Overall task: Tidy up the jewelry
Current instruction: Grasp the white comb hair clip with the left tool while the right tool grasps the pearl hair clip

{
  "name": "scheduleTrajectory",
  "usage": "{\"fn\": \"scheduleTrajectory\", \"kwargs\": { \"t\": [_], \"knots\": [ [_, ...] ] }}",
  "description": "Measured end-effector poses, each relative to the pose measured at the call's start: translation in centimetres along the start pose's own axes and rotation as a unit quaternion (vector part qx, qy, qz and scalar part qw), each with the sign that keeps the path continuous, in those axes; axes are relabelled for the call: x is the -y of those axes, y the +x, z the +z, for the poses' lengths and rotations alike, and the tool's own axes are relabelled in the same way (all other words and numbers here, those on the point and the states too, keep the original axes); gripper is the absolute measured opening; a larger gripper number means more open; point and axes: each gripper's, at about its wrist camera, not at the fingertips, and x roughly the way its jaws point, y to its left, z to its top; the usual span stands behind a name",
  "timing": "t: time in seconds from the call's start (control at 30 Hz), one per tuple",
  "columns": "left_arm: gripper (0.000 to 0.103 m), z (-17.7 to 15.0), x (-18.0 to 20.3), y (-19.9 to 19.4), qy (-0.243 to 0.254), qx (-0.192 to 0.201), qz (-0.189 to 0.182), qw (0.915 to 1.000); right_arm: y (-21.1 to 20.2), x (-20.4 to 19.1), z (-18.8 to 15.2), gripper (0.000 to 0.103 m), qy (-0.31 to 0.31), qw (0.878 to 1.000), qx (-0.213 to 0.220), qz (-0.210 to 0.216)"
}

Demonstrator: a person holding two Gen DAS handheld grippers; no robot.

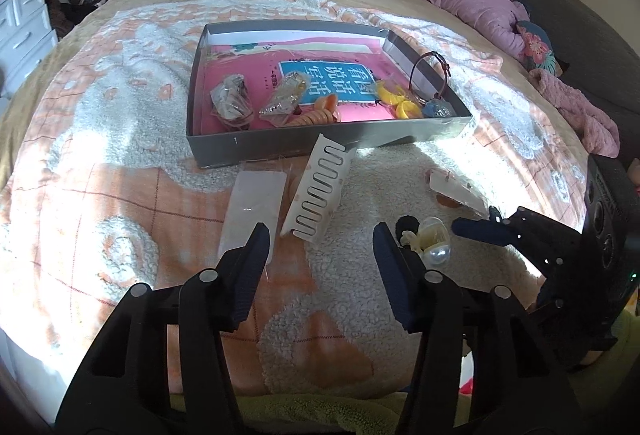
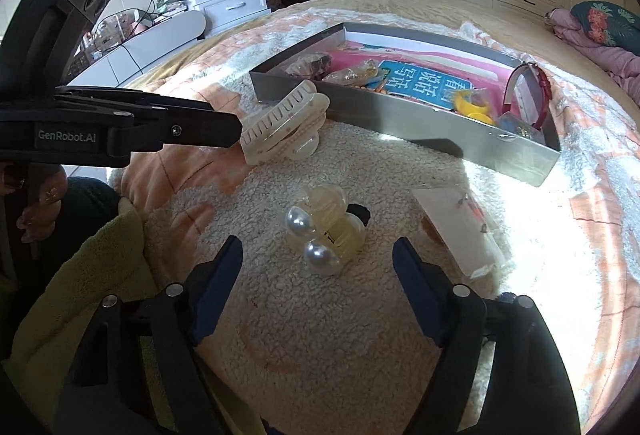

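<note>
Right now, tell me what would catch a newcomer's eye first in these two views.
The grey box on the fluffy blanket draws the eye first: a pink book lines its floor, with bagged trinkets and a red band at one end. Nearer, a pale clip with two big pearls lies on the blanket in front of the right gripper, jaws open. A white toothed hair claw rests against the box's near wall.

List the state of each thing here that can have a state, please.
Left tongs: open, empty.
Right tongs: open, empty.
Gray box: no lid, holds jewelry.
White hair claw: on blanket, leaning on box wall.
Pearl hair clip: on blanket, not held.
Red bracelet: upright in box corner.
</note>
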Motion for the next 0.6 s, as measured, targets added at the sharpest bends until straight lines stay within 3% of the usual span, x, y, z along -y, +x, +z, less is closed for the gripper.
{"fn": "scheduleTrajectory", "kwargs": {
  "t": [0.17,0.23,0.6],
  "knots": [
    [0.043,0.5,0.1,0.8,0.004,-0.006,-0.002,1.0000,1.4,0.0,0.6,0.059,-0.013,1.000,0.001,0.005],
    [0.042,0.8,0.1,1.2,0.006,-0.008,-0.002,0.9999,1.5,0.2,0.7,0.047,-0.012,1.000,0.007,0.006],
    [0.035,2.4,0.1,4.6,0.021,-0.038,-0.003,0.9991,-0.6,1.4,-0.1,0.047,0.017,0.999,0.026,0.029]
  ]
}}
